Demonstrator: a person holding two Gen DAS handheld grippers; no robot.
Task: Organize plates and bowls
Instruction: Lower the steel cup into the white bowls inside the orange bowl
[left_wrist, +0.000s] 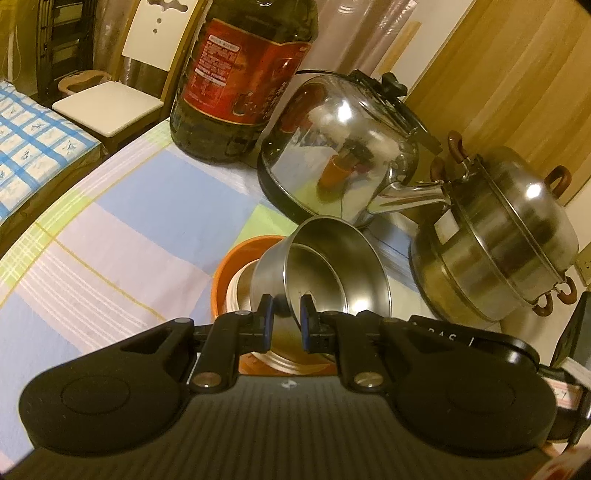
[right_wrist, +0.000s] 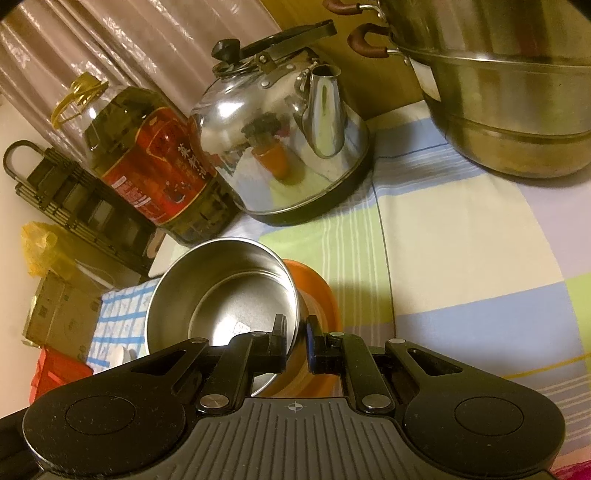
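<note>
Both tongs, left tongs (left_wrist: 284, 312) and right tongs (right_wrist: 296, 334), clenched on the rim of one steel bowl (right_wrist: 221, 291), tilted over the orange bowl (left_wrist: 236, 266) just beneath. Nesting step probably in hand. Next: level, lower slowly, release; kettle (left_wrist: 340, 155) near ahead.

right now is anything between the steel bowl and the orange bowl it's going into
Nothing visible. Both grippers, left and right, pinch the steel bowl by its rim, tilted directly over the orange bowl, which already holds nested bowls.

right gripper (right_wrist: 296, 334) pinching steel bowl (right_wrist: 221, 291) rim | orange bowl (right_wrist: 317, 291) apparently beneath
</note>
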